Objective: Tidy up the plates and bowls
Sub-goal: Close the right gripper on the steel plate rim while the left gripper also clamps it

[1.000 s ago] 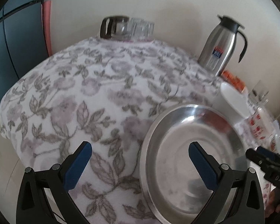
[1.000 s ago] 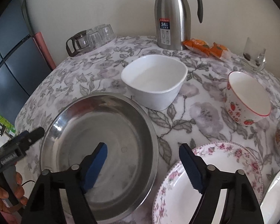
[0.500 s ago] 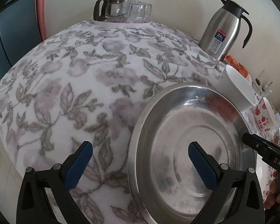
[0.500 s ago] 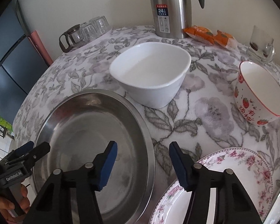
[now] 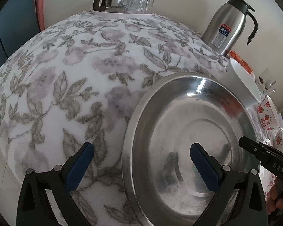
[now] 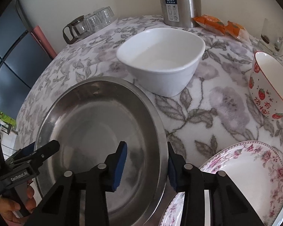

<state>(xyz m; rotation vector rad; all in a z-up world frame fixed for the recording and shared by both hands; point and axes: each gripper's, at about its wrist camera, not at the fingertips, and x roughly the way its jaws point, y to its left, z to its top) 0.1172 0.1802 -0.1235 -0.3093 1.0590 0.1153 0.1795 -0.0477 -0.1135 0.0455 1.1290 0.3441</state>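
Note:
A large steel plate (image 6: 96, 124) lies on the floral tablecloth; it also shows in the left wrist view (image 5: 188, 131). My right gripper (image 6: 147, 162) straddles its right rim, one finger inside, one outside, jaws narrowed but still apart. My left gripper (image 5: 141, 162) is wide open over the plate's left rim, one finger above the cloth, one above the plate. A white bowl (image 6: 160, 60) stands behind the plate. A strawberry bowl (image 6: 268, 86) sits at right. A floral plate (image 6: 254, 179) lies at lower right.
A steel thermos (image 6: 179, 1) stands at the back, with orange snack packets (image 6: 220, 26) beside it. A glass pot and upturned glasses (image 6: 88, 24) stand at the back left. A small glass (image 6: 271, 39) is at the far right. The table edge drops off at left.
My right gripper has moved forward and narrowed its jaws around the steel plate's right rim. My left gripper has moved closer over the plate's left rim and stays open.

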